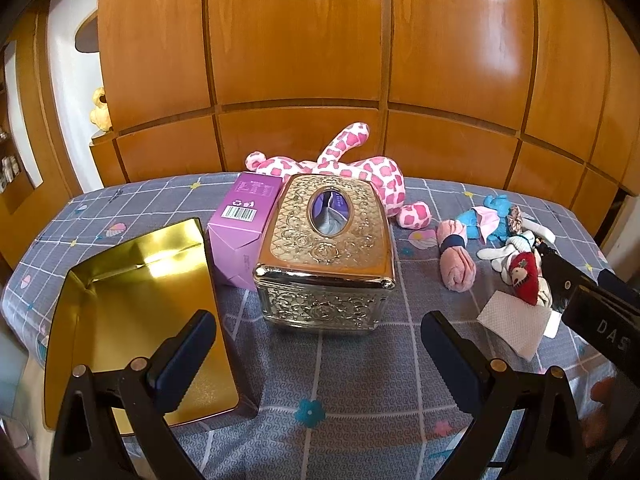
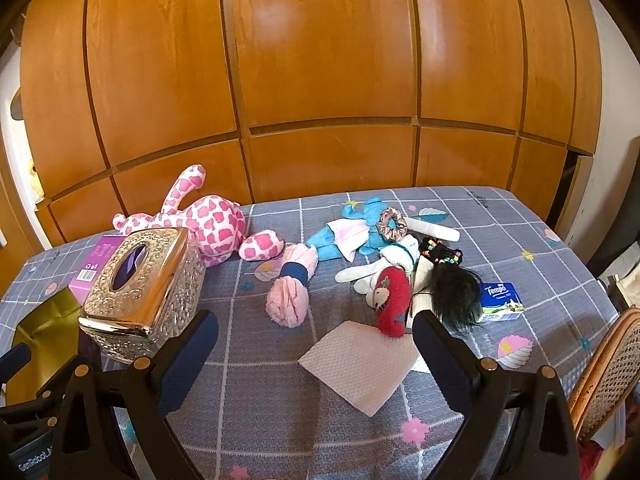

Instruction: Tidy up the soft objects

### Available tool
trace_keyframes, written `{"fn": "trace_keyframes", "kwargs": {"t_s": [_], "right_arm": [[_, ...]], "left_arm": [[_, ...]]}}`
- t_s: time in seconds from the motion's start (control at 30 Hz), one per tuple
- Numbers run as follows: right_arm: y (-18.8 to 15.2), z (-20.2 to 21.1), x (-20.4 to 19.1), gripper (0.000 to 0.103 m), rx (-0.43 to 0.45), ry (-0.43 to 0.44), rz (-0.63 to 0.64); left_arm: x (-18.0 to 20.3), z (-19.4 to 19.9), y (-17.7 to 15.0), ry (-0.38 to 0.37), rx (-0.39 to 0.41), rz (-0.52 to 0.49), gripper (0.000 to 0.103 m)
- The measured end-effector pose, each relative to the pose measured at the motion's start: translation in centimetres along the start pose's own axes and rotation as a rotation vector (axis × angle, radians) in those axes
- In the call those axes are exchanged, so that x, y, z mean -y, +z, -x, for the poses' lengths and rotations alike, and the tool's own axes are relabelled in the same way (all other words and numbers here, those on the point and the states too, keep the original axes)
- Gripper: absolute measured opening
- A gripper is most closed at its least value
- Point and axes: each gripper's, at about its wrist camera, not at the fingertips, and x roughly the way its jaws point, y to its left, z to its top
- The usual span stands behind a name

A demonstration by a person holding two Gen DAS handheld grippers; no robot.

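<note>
While both tools hover above the grey checked bench (image 2: 500, 220), the left tool (image 1: 318, 340) gapes wide with nothing between its fingers, and the right tool (image 2: 316, 344) is likewise spread wide and empty. From the left wrist view, an ornate metal tissue box (image 1: 326, 248) stands at 12 o'clock, a purple carton (image 1: 244, 224) touching its 9 o'clock side and an open gold tin (image 1: 136, 320) lying at 9 o'clock. A pink spotted plush (image 2: 208, 224) sprawls behind the box. From the right wrist view, a white tissue sheet (image 2: 360, 364) lies just ahead between the fingers. Beyond it at 12 o'clock sit a rolled pink towel (image 2: 290, 284), a blue doll (image 2: 360, 228), a scrunchie (image 2: 392, 220), a red plush toy (image 2: 394, 304) and a black wig (image 2: 456, 288). A Tempo tissue pack (image 2: 502, 302) rests at 2 o'clock.
</note>
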Motion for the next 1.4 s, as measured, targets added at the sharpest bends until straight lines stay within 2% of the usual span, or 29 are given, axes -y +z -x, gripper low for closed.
{"fn": "trace_keyframes", "kwargs": {"t_s": [1.07, 1.2, 1.33, 1.4], "right_arm": [[0.7, -0.7, 3.0, 0.100, 0.010, -0.037, -0.050], [1.3, -1.2, 4.3, 0.100, 0.012, -0.058, -0.064], [2.4, -2.3, 6.9, 0.100, 0.005, -0.076, -0.087], [3.1, -2.9, 8.5, 0.100, 0.005, -0.087, -0.099]], "left_arm": [[1.7, -0.3, -0.4, -0.023, -0.015, -0.053, 0.103], [2.2, -0.4, -0.2, -0.059, -0.011, -0.073, 0.103], [2.8, -0.4, 0.3, -0.157, -0.012, -0.090, 0.103], [3.7, -0.6, 0.8, -0.181, -0.022, -0.114, 0.103]]}}
